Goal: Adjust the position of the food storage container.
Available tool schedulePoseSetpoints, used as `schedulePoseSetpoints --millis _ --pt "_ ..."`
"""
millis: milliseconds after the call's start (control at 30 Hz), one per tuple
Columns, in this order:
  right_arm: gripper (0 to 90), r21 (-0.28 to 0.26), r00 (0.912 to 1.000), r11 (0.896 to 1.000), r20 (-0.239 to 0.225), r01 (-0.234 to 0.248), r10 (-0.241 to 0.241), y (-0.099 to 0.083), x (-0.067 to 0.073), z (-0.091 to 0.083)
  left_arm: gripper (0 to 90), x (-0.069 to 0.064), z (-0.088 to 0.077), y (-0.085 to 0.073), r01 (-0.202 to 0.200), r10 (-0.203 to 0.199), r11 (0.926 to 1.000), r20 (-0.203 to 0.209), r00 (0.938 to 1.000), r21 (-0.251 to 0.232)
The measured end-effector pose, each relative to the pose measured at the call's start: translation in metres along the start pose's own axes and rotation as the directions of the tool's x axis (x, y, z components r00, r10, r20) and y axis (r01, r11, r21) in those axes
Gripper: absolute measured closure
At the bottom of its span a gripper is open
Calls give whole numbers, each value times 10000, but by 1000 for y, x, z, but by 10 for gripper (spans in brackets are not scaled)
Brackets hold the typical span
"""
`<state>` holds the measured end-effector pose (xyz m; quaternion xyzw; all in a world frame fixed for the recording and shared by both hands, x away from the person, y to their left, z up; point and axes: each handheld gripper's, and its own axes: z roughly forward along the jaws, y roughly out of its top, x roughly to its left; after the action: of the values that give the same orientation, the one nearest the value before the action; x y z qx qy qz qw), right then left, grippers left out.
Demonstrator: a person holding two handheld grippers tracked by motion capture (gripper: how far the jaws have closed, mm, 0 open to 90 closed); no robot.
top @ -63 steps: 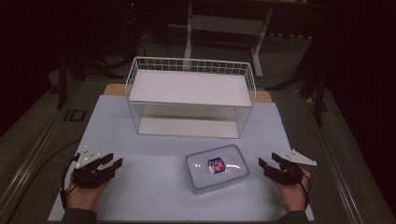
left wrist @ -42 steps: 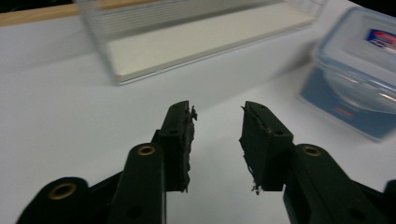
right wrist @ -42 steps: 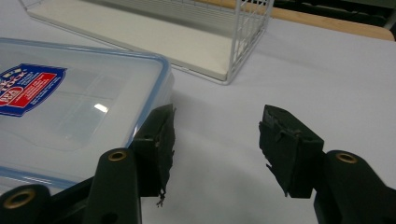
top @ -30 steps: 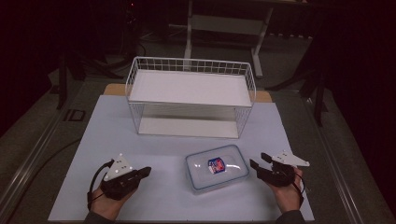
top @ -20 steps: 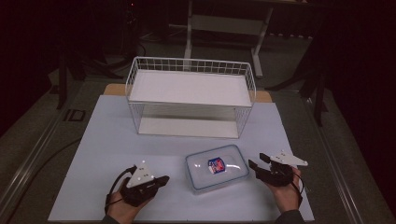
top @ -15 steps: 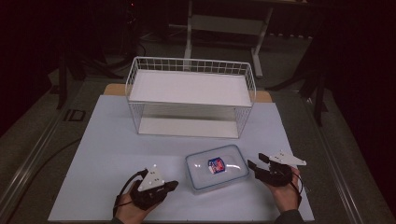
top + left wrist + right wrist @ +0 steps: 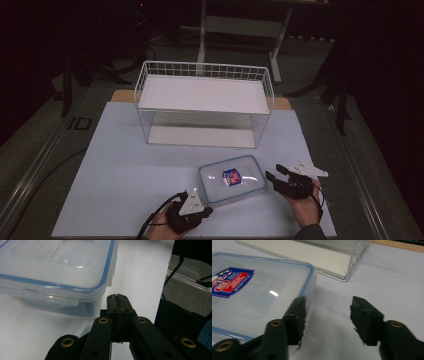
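A clear lidded food container (image 7: pixel 232 179) with a blue seal and a red-and-blue label lies on the white mat near the front. My left gripper (image 7: pixel 208 211) is shut and empty, its tips (image 7: pixel 117 297) just short of the container's (image 7: pixel 57 272) near left corner, low by the mat. My right gripper (image 7: pixel 275 173) is at the container's right end. Its jaws stand open and have just been closing with nothing between them (image 7: pixel 328 307). Its left finger (image 7: pixel 298 315) is beside the container's (image 7: pixel 262 285) corner; I cannot tell if it touches.
A white wire two-level rack (image 7: pixel 202 64) stands behind the container at mid table, its corner (image 7: pixel 354 260) ahead of my right gripper. The white mat (image 7: pixel 125 170) spreads to the left. Dark floor and a table frame (image 7: pixel 240 25) lie beyond.
My left hand has travelled right along the front of the mat, from the left side to the container's near left corner. The right hand has stayed put.
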<state>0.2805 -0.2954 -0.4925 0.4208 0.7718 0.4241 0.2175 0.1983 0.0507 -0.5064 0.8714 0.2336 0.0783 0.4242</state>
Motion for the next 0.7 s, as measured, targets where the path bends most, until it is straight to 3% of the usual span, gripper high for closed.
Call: schedulePoseSetpoints --millis 133,333,500,700 --pt "711 41 9995 10000 -309 5 -4 0 -1 0 896 0 4 1 72 -71 10000 -23 10000 24" --pt "867 318 9990 9995 -436 -38 52 2 0 5 896 2 6 1 185 -185 9998 -40 9998 30" --pt "898 659 9979 9977 -638 131 -89 2 5 17 896 4 10 0 229 -224 9994 -220 9995 252" --pt "898 627 9960 9979 -890 173 -117 3 6 16 896 8 6 -1 258 -250 9993 -297 9992 273"
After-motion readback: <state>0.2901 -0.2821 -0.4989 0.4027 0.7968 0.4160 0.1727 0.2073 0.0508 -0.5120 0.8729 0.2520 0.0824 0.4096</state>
